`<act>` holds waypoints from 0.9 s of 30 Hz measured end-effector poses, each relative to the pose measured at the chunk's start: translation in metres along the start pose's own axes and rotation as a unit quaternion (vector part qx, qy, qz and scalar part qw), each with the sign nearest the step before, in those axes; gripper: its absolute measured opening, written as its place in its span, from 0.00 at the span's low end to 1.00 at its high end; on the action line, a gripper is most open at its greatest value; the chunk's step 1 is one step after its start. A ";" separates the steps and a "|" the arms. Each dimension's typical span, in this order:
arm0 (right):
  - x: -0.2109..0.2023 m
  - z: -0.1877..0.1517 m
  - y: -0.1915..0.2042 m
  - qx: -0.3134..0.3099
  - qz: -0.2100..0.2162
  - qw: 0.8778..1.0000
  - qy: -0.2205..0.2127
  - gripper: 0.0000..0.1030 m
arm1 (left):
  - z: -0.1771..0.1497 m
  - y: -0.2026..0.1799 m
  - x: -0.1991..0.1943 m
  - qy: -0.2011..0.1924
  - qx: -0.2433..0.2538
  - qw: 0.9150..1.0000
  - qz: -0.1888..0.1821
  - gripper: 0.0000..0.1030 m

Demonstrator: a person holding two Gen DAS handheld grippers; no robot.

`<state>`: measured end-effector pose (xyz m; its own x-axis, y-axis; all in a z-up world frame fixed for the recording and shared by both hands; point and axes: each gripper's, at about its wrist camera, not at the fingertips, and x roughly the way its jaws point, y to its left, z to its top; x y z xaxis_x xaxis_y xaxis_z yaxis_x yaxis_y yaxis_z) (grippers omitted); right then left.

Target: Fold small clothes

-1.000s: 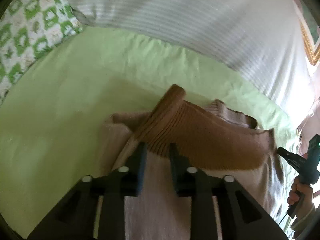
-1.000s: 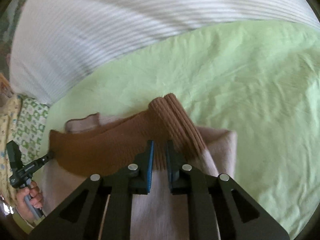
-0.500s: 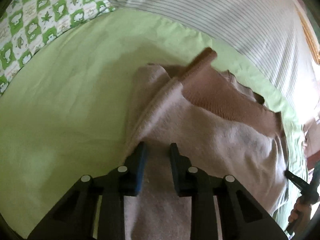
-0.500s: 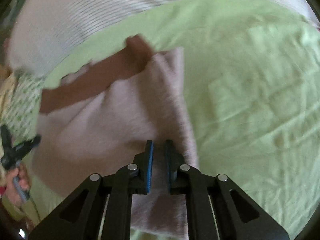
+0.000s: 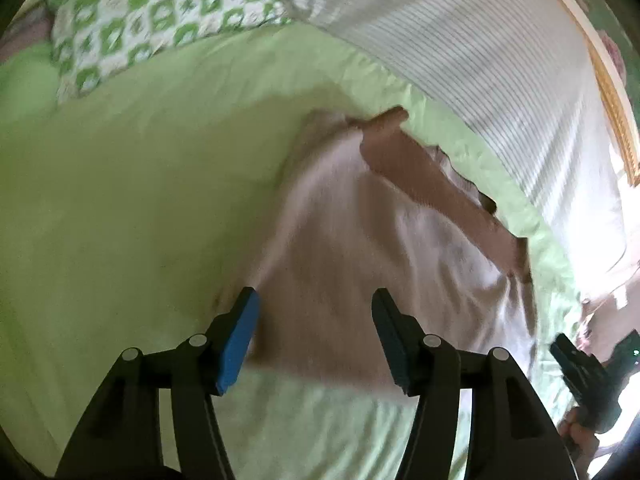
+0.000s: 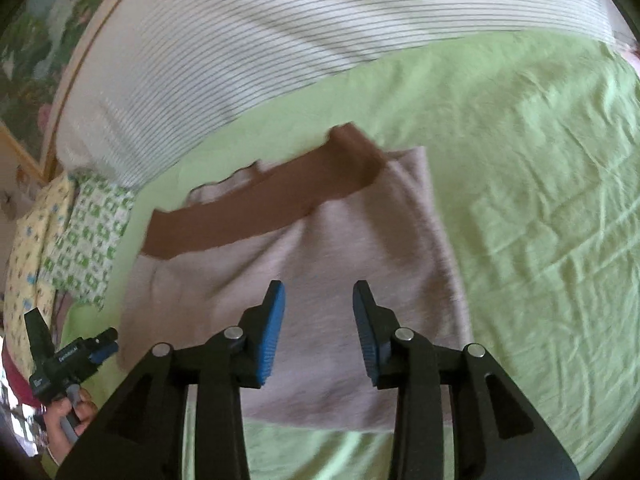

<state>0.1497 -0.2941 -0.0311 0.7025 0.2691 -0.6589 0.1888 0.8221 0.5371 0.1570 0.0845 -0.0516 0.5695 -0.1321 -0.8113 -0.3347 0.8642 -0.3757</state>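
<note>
Your left gripper (image 5: 314, 336) and right gripper (image 6: 319, 330) have both just been opening — jaws spread, nothing pinched. The pink garment (image 6: 320, 248) w/ brown band (image 6: 256, 200) lies flat on the green sheet (image 6: 540, 200), just ahead of both.

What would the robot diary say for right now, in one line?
step: fold laid down | left hand-held gripper: just opened, empty | right hand-held gripper: just opened, empty | pink garment: flat on green sheet, brown band far side

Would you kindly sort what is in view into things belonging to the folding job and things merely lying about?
Job:
- pinkish garment with brown band
- left tongs, open
- right tongs, open

Lying about:
- green-patterned pillow
- striped bedding
- green sheet
</note>
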 end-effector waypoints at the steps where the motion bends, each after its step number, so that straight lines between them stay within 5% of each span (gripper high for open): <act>1: 0.003 -0.004 0.008 -0.006 0.004 1.000 0.003 0.36 | -0.006 0.003 -0.002 0.005 -0.008 1.000 -0.002 0.58; 9: 0.021 -0.009 0.039 -0.033 0.031 0.999 0.026 0.36 | -0.049 0.013 0.014 0.061 -0.071 0.996 -0.006 0.61; 21: 0.040 -0.004 0.057 -0.056 0.050 0.996 0.047 0.36 | -0.022 0.040 0.045 0.041 -0.187 0.981 -0.037 0.63; 27: 0.045 -0.005 0.042 -0.042 0.041 0.997 0.056 0.36 | -0.011 0.031 0.054 0.008 -0.190 0.981 -0.022 0.62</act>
<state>0.1862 -0.2450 -0.0405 0.6322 0.3876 -0.6709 0.0726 0.8324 0.5493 0.1693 0.0983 -0.1122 0.5791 -0.1750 -0.7962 -0.5682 0.6137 -0.5482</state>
